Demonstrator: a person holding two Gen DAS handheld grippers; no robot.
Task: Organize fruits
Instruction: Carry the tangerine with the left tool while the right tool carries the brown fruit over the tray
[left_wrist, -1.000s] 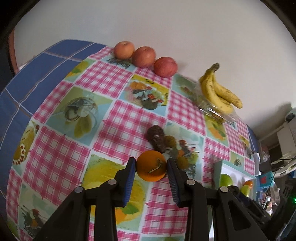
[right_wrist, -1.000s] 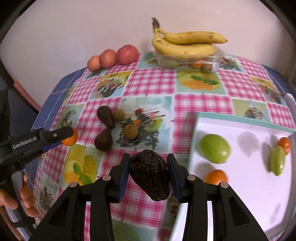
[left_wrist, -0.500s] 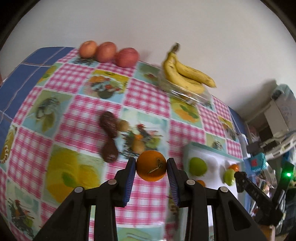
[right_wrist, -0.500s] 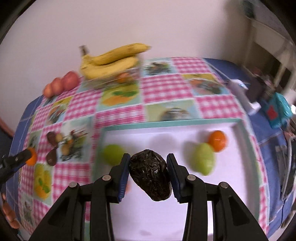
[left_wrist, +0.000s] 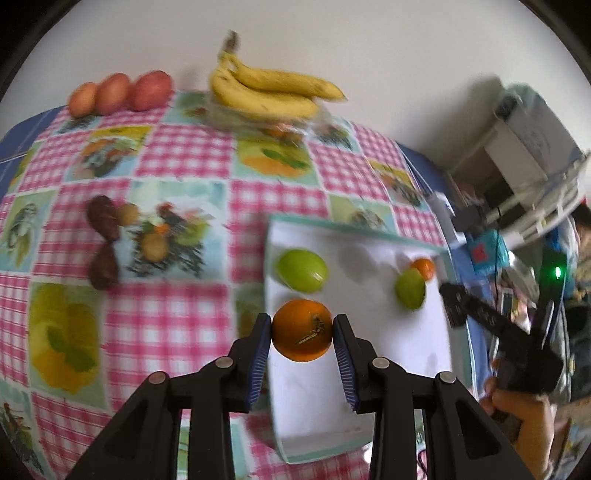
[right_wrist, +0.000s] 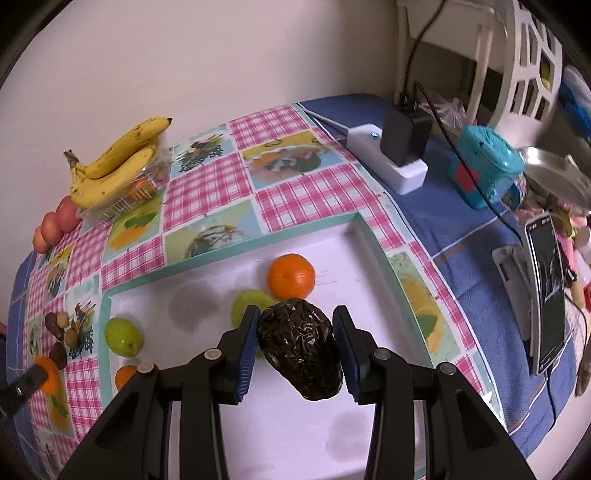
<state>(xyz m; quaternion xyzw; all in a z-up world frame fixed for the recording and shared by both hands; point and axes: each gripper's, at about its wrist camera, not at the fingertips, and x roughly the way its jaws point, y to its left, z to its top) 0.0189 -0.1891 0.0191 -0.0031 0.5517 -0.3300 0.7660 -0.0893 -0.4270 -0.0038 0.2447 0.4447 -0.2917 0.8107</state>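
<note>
My left gripper (left_wrist: 302, 334) is shut on an orange (left_wrist: 302, 334) and holds it above the near left part of the white tray (left_wrist: 369, 240). My right gripper (right_wrist: 295, 341) is shut on a dark wrinkled avocado (right_wrist: 301, 347) above the middle of the tray (right_wrist: 236, 247). The tray holds two green fruits (left_wrist: 302, 270) (left_wrist: 410, 288) and a small orange (right_wrist: 291, 276); another orange (right_wrist: 125, 374) lies at its left edge. Two dark fruits (left_wrist: 103, 240) and small brown ones (left_wrist: 153, 245) lie on the checked cloth.
Bananas (left_wrist: 269, 92) on a clear box and three apples (left_wrist: 118, 92) stand at the back by the wall. A white power strip with a black adapter (right_wrist: 402, 147), a teal box (right_wrist: 484, 166) and a phone (right_wrist: 546, 295) lie to the tray's right.
Both grippers have swung to the right with their fruit. The left now hangs over the tray's near left part; the right has moved over the tray's middle.
</note>
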